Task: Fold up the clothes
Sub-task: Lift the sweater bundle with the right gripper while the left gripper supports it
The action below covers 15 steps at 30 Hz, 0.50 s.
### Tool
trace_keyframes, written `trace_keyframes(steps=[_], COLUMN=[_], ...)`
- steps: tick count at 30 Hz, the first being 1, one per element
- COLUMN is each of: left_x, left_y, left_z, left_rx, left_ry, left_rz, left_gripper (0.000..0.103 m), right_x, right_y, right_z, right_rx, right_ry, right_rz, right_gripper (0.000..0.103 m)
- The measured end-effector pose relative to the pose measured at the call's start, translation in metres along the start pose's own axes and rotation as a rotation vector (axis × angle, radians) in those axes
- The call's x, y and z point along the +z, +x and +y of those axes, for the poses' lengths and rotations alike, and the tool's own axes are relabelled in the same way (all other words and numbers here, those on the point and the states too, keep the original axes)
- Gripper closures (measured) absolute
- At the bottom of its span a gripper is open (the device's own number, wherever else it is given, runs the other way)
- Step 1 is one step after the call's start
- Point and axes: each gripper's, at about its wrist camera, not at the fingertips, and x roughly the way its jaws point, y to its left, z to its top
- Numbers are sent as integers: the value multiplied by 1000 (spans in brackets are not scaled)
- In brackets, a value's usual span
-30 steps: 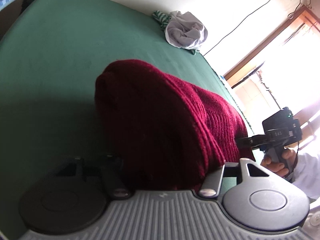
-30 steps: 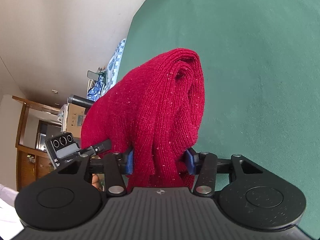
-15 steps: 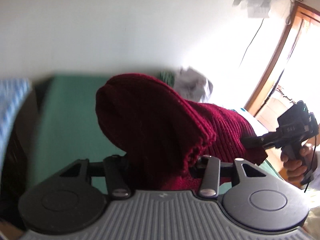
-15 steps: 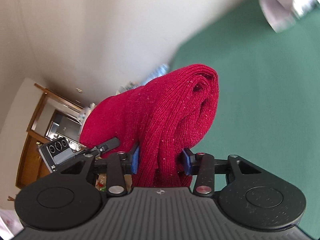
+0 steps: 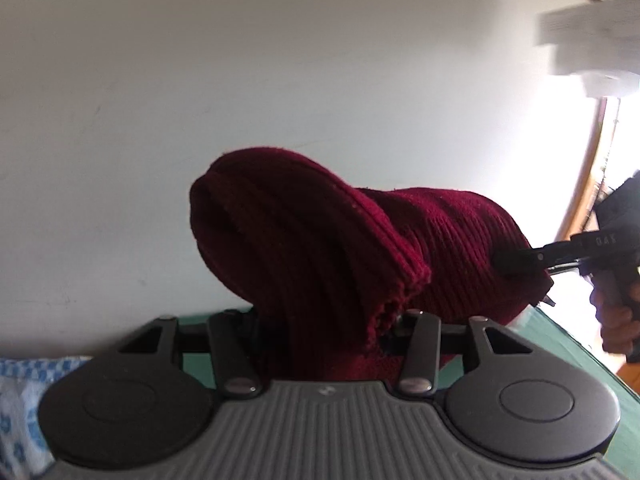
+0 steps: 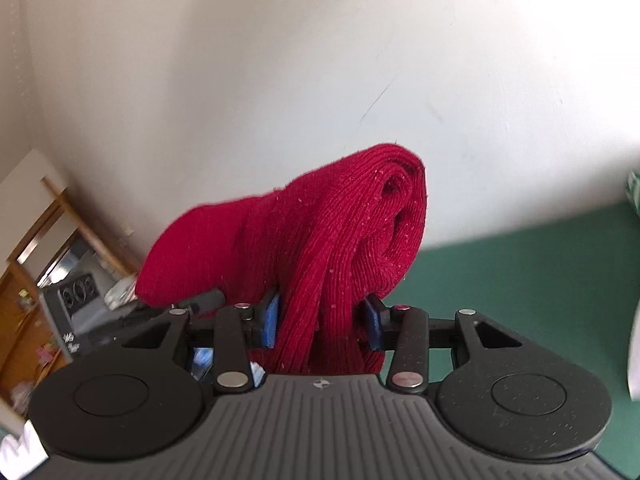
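- Plain white wall (image 5: 280, 80) fills most of both wrist views, with only a strip of the green surface (image 6: 520, 280) showing low in each picture; whether that surface is a desk or a bed, you cannot tell.
- Your left gripper (image 5: 324, 320) has its 2 fingers pressed in on a thick bunch of the dark red knitted garment (image 5: 320, 248). Its jaws stand partly apart around the wad and have closed a little further within the last second.
- Seen from the left wrist, the knit rises in a rounded hump above the fingers and stretches to the right, where your right gripper (image 5: 516, 262) bites into its far end, with your hand (image 5: 616, 312) below on the handle.
- Your right gripper (image 6: 320, 320) likewise pinches the garment (image 6: 328, 240), its blue pads (image 6: 271, 320) squeezing a folded roll of knit from both sides. Its jaws are also partly apart around the cloth and have tightened slightly in the last second.
- From the right wrist, the garment arches up and over to the left, toward the left gripper (image 6: 204, 300), whose tip meets the cloth at that end.
- So the garment hangs between your 2 grippers, clear of the green surface, held at both ends.
- Blue-and-white patterned cloth (image 5: 20, 400) lies at the lower left edge of the left wrist view.
- Wooden door frame (image 6: 60, 208) stands at the left of the right wrist view.
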Motion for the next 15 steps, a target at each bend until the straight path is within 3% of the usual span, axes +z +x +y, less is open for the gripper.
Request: trace_keyframes(steps=[6,15], left_x=[-12,-74], left_y=[88,199], left_z=[54,110], left_rx=[56,63], left_ry=[-40,-153], left_rz=[47,162], left_gripper=[54,54], right_x=[1,-21], right_y=[90,187], right_z=[-55,-146], right_rx=[-60,-124], right_ry=[46,69], right_rz=[-21,35], right_gripper=[61,64])
